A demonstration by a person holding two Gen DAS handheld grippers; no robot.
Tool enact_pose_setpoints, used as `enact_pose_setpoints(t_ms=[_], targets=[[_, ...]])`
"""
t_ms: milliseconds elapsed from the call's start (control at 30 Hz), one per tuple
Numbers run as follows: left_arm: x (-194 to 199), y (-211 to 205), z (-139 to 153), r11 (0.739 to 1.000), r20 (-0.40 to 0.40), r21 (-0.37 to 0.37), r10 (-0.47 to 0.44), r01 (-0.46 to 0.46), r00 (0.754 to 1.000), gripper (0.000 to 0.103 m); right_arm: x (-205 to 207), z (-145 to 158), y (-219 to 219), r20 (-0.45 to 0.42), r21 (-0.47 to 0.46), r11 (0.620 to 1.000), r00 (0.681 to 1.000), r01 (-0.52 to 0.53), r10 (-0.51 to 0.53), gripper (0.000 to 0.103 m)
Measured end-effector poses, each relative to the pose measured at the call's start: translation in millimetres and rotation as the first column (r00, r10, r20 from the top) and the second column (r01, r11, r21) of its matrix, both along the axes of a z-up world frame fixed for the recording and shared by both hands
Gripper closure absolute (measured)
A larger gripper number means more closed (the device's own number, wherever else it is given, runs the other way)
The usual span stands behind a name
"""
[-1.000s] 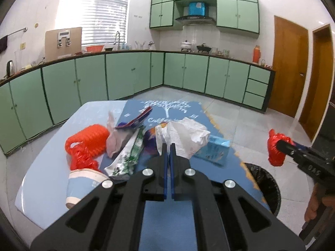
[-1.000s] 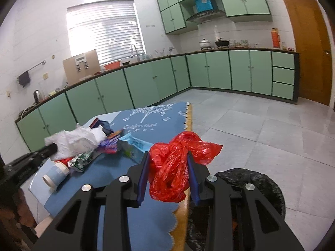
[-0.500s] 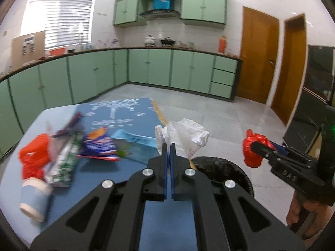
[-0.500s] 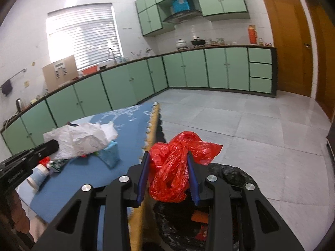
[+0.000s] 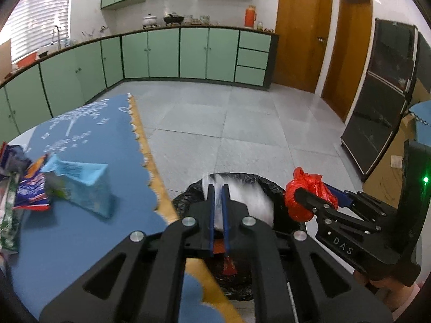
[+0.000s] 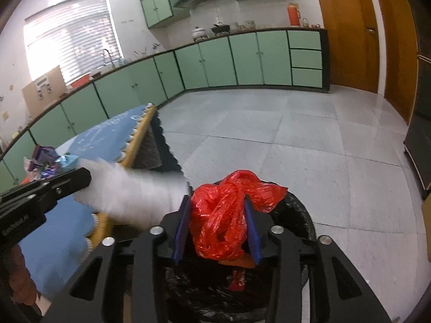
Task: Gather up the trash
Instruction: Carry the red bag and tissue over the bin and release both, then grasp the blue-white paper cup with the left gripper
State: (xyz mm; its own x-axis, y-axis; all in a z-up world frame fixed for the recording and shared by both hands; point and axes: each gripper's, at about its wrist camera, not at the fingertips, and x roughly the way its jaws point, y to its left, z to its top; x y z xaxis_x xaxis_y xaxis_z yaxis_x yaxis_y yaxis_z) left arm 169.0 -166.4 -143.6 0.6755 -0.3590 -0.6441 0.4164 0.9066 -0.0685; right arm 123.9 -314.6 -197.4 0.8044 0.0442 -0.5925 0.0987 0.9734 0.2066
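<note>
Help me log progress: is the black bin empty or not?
Not empty: the bin has red and orange scraps lying inside.

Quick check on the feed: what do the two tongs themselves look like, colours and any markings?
Both tongs are matte black with cut-out arms, silver screws and blue pads. The right tongs carry "DAS" lettering and a green light on the handle. The left tongs bear faint white lettering I cannot read. No cables show; a pale pink sleeve edge shows.
</note>
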Motion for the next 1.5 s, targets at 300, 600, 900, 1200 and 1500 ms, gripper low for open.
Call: enact_pose_setpoints(t_ms=[300,600,900,1200,1500], targets=[[4.2,13.8,8.2,0.998,0.022,-0.037,0.056,-0.055,0.998,0.051,-10.1,4.1,-13.3,0.023,-0.047,0.997,0.998,0.065,-0.064,0.024],[-11.8,72.5,29.9,0.979,0.098,-0.055,0.202,-0.197,0.975,0.036,-9.3,27.4,13.6,0.089,-0.011,0.999,0.995,-0.031,0.032,0.013],[-41.9,162.4,38.0,0.905,0.178,-0.01,0.42,-0.425,0.89,0.031,16.5,49.4,94.3,0.17,0.006,0.972,0.958,-0.234,0.229,0.01],[-75.8,246.4,38.8,0.771,0.209,0.041,0.615,-0.635,0.76,0.025,27.2,50.5,156.6,0.174,0.018,0.943,0.93,-0.332,0.324,0.009],[-93.3,285.8,24.0,0.717,0.174,0.063,0.677,-0.694,0.715,0.022,24.4,51.3,184.8,0.156,-0.003,0.936,0.925,-0.351,0.347,0.009]])
